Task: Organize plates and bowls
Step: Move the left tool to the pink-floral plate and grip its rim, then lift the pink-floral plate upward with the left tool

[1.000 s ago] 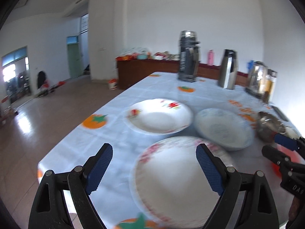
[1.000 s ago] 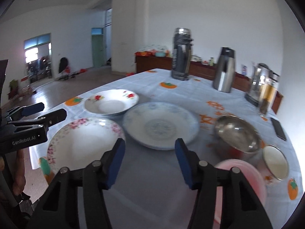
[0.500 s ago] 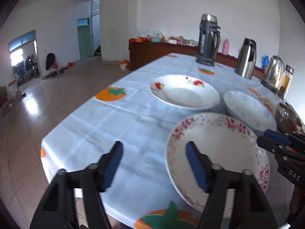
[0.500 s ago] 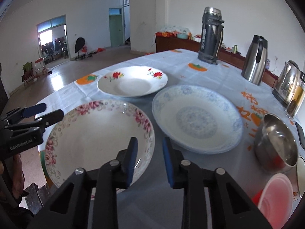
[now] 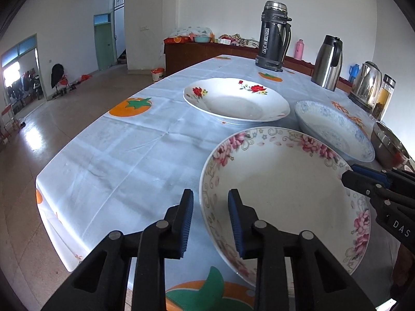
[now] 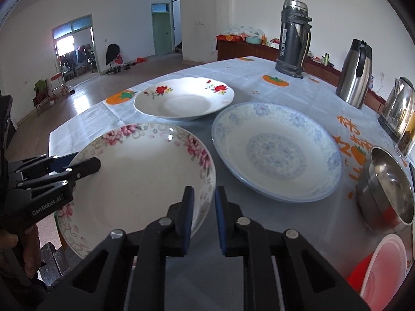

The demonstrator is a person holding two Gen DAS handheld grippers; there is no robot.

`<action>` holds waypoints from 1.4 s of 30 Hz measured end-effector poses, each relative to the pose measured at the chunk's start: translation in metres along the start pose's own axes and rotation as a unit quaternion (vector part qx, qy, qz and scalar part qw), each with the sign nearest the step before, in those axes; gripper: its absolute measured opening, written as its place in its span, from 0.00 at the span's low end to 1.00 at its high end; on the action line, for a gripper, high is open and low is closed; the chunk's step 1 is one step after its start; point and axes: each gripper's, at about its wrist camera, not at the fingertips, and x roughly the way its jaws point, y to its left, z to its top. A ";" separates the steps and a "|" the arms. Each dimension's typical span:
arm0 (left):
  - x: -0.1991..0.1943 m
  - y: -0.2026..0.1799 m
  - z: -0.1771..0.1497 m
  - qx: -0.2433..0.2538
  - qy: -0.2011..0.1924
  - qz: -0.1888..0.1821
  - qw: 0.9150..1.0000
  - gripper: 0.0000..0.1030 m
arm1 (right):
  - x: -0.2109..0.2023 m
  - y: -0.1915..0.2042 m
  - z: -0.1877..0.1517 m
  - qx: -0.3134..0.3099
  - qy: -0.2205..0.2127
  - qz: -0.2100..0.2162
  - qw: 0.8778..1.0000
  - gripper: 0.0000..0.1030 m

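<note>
We are taking the pink plate (image 5: 285, 191) from both sides at once, since it is wide and shallow and one grip at the rim would let it tip. It is sitting on the tabletop (image 5: 124, 155) at the near edge, closest to us, which is probably why we are starting with it. The left gripper (image 5: 210, 217) is straddling the plate's left rim, one jaw outside it and one over the inner slope; its jaws are closing, with the rim between them but a gap still showing on each side. The right gripper (image 6: 202, 213) is straddling the opposite rim in the same way, its jaws closing too and nearly on the rim, though we cannot tell whether the pads are pressing yet. Both are pointing down at a slant, so the rim is entering the jaws edge-on. Behind are lying the red plate (image 5: 236, 101) and the blue plate (image 6: 276, 150), near each other and just beyond the pink one, likely stacking spots. The steel bowl (image 6: 386, 186) and red bowl (image 6: 384, 269) are sitting apart to the right, grouped as bowls.
</note>
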 end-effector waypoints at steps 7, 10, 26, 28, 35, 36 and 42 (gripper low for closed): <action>0.001 -0.006 -0.001 0.009 -0.011 0.009 1.000 0.23 | 0.007 -0.004 0.000 0.008 0.015 0.016 1.000 0.15; 0.001 -0.007 -0.002 0.011 -0.016 0.013 1.000 0.23 | 0.007 -0.003 0.000 0.007 0.014 0.013 1.000 0.14; -0.002 -0.005 0.000 0.004 -0.038 0.020 0.999 0.19 | -0.001 0.001 -0.001 -0.003 -0.005 -0.005 1.000 0.12; -0.002 -0.006 0.002 0.002 -0.039 0.020 0.999 0.19 | -0.002 0.001 0.000 -0.004 -0.009 -0.007 1.000 0.11; -0.008 -0.007 0.010 -0.001 -0.059 0.026 0.998 0.18 | -0.008 0.002 0.000 -0.004 -0.030 -0.011 0.999 0.11; -0.008 -0.007 0.011 -0.002 -0.060 0.027 0.998 0.18 | -0.008 0.001 0.001 -0.006 -0.033 -0.011 0.999 0.11; -0.009 -0.004 0.014 -0.016 -0.064 0.035 0.997 0.18 | -0.005 0.002 0.010 -0.016 -0.045 -0.007 0.999 0.11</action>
